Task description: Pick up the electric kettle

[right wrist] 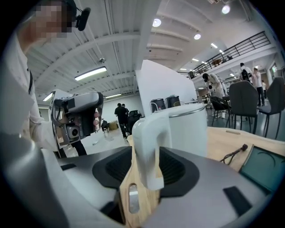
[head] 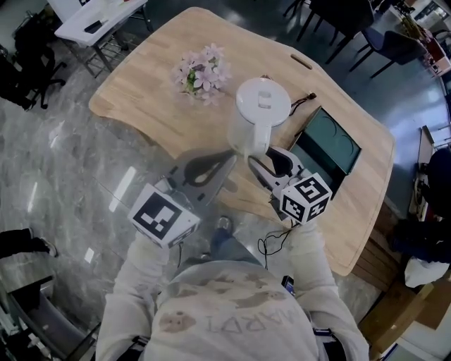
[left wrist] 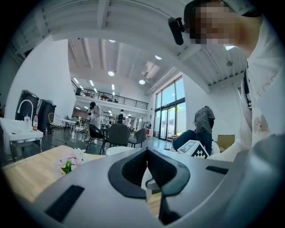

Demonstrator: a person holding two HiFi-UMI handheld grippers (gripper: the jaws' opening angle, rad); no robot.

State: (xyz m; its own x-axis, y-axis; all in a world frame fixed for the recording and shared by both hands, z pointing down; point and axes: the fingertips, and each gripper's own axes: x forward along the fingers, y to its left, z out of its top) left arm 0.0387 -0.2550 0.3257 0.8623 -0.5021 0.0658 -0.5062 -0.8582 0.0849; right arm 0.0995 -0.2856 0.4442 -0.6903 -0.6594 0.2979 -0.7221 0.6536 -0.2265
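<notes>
A white electric kettle (head: 262,106) stands on the wooden table (head: 155,92), its handle (head: 257,141) turned toward me. My right gripper (head: 271,161) reaches in from the near side. In the right gripper view the jaws stand wide open on either side of the handle (right wrist: 149,147), and the pads do not press on it. The kettle body (right wrist: 187,129) rises just behind. My left gripper (head: 211,168) hovers to the left of the kettle at the table's edge, with its tips together and nothing between them. In the left gripper view, the kettle's lid (left wrist: 120,150) shows past the gripper (left wrist: 147,151).
A bunch of pink flowers (head: 203,70) lies on the table left of the kettle. A dark green tray (head: 328,144) sits to its right, with a thin cable (head: 299,104) beside it. Dark chairs (head: 338,21) stand beyond the table's far side.
</notes>
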